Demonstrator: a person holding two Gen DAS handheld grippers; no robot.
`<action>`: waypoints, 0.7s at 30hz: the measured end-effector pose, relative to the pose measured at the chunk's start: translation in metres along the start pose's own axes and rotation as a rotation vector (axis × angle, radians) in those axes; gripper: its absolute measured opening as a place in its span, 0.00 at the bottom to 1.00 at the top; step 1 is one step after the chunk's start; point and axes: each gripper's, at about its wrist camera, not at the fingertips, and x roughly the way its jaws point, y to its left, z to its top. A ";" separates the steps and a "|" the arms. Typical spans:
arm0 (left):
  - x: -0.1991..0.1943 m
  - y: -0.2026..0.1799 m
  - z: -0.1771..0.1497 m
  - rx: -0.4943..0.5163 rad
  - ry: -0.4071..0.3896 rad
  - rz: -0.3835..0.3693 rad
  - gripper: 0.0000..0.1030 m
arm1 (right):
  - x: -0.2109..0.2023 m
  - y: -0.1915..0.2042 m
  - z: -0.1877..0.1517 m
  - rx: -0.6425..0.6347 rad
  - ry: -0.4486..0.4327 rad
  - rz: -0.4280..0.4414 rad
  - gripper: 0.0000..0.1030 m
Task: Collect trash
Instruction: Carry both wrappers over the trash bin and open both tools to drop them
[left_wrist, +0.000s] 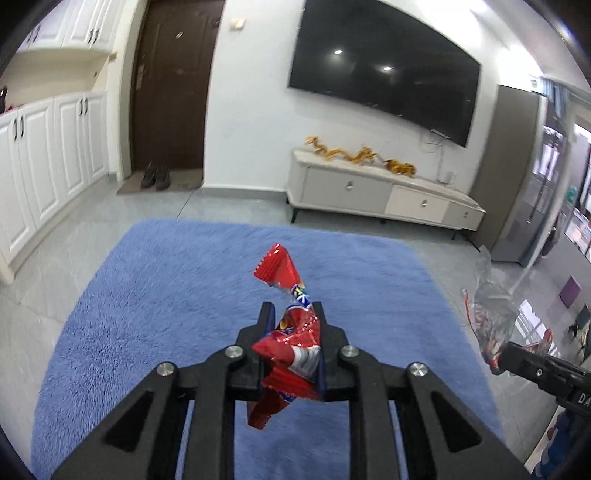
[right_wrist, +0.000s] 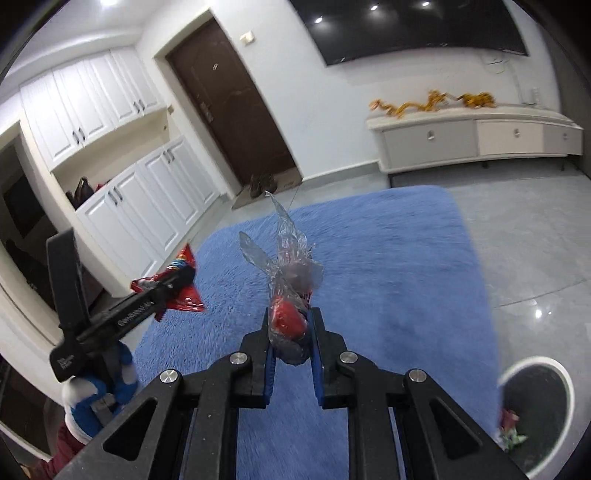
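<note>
My left gripper (left_wrist: 293, 312) is shut on a crumpled red snack wrapper (left_wrist: 291, 336) and holds it in the air above the blue rug (left_wrist: 147, 314). My right gripper (right_wrist: 291, 314) is shut on a clear plastic wrapper with red inside (right_wrist: 288, 291), also held above the rug (right_wrist: 406, 277). The right gripper with its clear wrapper (left_wrist: 493, 314) shows at the right edge of the left wrist view. The left gripper with the red wrapper (right_wrist: 183, 291) shows at the left of the right wrist view. A white-rimmed round bin (right_wrist: 569, 387) with some trash inside sits at lower right.
A white TV cabinet (left_wrist: 369, 184) with orange decorations stands against the far wall under a wall-mounted TV (left_wrist: 388, 70). A brown door (left_wrist: 173, 85) with shoes at its foot and white cupboards (left_wrist: 48, 155) are at left. Grey tiled floor (right_wrist: 535, 240) surrounds the rug.
</note>
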 end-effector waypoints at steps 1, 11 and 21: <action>-0.010 -0.012 0.000 0.017 -0.010 -0.009 0.17 | -0.012 -0.005 -0.002 0.007 -0.016 -0.009 0.15; -0.051 -0.108 0.003 0.113 -0.026 -0.140 0.17 | -0.121 -0.063 -0.032 0.083 -0.183 -0.180 0.15; -0.018 -0.239 -0.033 0.281 0.114 -0.275 0.18 | -0.150 -0.152 -0.075 0.241 -0.181 -0.372 0.15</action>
